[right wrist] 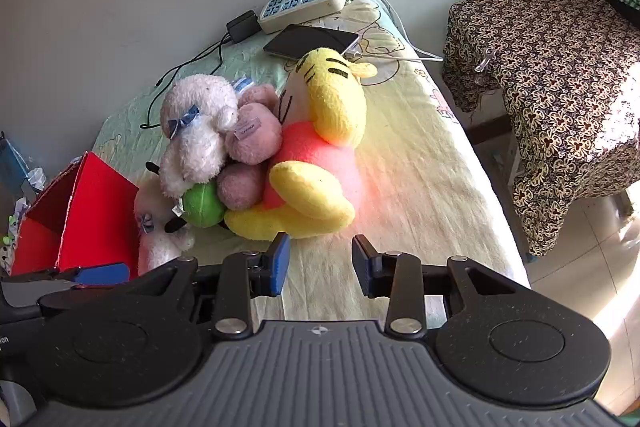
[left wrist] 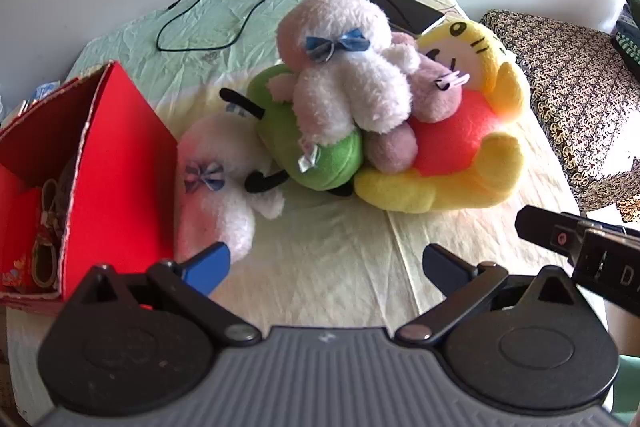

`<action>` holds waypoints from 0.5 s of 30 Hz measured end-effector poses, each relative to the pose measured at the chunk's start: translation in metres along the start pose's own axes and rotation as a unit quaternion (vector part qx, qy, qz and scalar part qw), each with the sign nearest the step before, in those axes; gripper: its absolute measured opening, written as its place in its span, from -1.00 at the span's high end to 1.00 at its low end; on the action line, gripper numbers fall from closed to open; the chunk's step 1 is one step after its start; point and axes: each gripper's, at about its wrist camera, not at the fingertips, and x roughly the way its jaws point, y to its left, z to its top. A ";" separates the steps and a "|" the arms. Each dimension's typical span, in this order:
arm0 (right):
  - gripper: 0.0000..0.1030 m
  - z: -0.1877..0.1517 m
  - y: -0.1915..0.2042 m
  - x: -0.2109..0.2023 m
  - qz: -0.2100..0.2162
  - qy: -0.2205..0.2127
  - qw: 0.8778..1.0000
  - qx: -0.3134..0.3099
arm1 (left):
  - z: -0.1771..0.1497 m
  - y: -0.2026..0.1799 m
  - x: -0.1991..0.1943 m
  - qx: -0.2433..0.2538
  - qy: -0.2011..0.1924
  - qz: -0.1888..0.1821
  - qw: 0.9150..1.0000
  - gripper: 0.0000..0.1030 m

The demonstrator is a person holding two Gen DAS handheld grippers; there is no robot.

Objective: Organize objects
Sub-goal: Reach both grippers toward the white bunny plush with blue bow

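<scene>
Nearest the cameras, the left gripper (left wrist: pixel 326 269) hangs low over the pale yellow wrinkled bedsheet (left wrist: pixel 340 259) with its blue-padded fingers spread wide and nothing between them, while the right gripper (right wrist: pixel 321 264) hovers beside it, its jaws also parted and empty, just short of the toys. At the left gripper's left stands an open red cardboard box (left wrist: pixel 120 163) with a torn rim, some small trinkets lying inside it. Touching the box's outer wall lies a white fluffy plush toy with a blue striped bow (left wrist: pixel 216 183). Just past it, the heap of soft toys sits mid-bed: a round green plush with thin black limbs (left wrist: pixel 328 163) underneath, a second white fluffy plush with a blue bow (left wrist: pixel 344 75) piled on top of it, a dusty pink plush animal (left wrist: pixel 432 95) wedged against that, and a large yellow plush tiger in a red shirt (left wrist: pixel 460 147) lying on the right side of the pile. Farther back rest a dark flat phone (right wrist: pixel 310 41), a black charger block (right wrist: pixel 242 25) with its cord, and a cream power strip with blue sockets (right wrist: pixel 302 5) against the wall. Off the bed to the right stands a table draped in brown patterned cloth (right wrist: pixel 560 75).
</scene>
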 end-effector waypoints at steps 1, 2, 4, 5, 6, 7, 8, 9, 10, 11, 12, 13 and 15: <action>0.26 0.001 0.000 0.002 0.001 0.001 1.000 0.001 | 0.000 0.000 0.000 0.000 0.001 -0.002 1.000 -0.98; 0.26 0.002 -0.001 0.003 0.002 0.003 1.000 0.002 | -0.001 0.002 0.000 0.001 0.002 -0.005 1.000 -0.98; 0.26 0.003 -0.002 0.006 0.005 0.005 1.000 0.004 | -0.002 0.003 -0.001 0.001 0.003 -0.006 1.000 -0.98; 0.26 0.003 -0.003 0.007 0.007 0.006 1.000 0.006 | 0.002 0.002 0.009 -0.006 -0.004 -0.011 1.000 -0.98; 0.26 0.003 -0.003 0.009 0.008 0.008 1.000 0.007 | 0.003 -0.001 0.013 -0.006 -0.003 -0.010 1.000 -0.98; 0.26 0.004 -0.004 0.011 0.008 0.009 1.000 0.008 | 0.004 -0.001 0.014 -0.006 -0.002 -0.011 1.000 -0.98; 0.26 0.004 -0.005 0.012 0.010 0.010 1.000 0.010 | 0.004 -0.001 0.016 -0.005 0.000 -0.011 1.000 -0.98; 0.26 0.004 -0.006 0.013 0.010 0.011 1.000 0.012 | 0.005 -0.002 0.017 -0.005 0.002 -0.012 1.000 -0.98; 0.26 0.004 -0.007 0.015 0.011 0.012 1.000 0.014 | 0.005 -0.002 0.019 -0.005 0.004 -0.013 1.000 -0.98; 0.26 0.004 -0.008 0.016 0.010 0.014 1.000 0.015 | 0.006 -0.003 0.020 -0.004 0.006 -0.012 1.000 -0.98; 0.26 0.005 -0.008 0.018 0.010 0.016 1.000 0.016 | 0.006 -0.003 0.021 -0.003 0.007 -0.012 1.000 -0.98; 0.26 0.006 -0.009 0.019 0.010 0.017 1.000 0.017 | 0.007 -0.003 0.023 -0.002 0.008 -0.013 1.000 -0.98; 0.26 0.005 -0.009 0.020 0.011 0.020 1.000 0.018 | 0.008 -0.005 0.023 0.000 0.011 -0.014 1.000 -0.98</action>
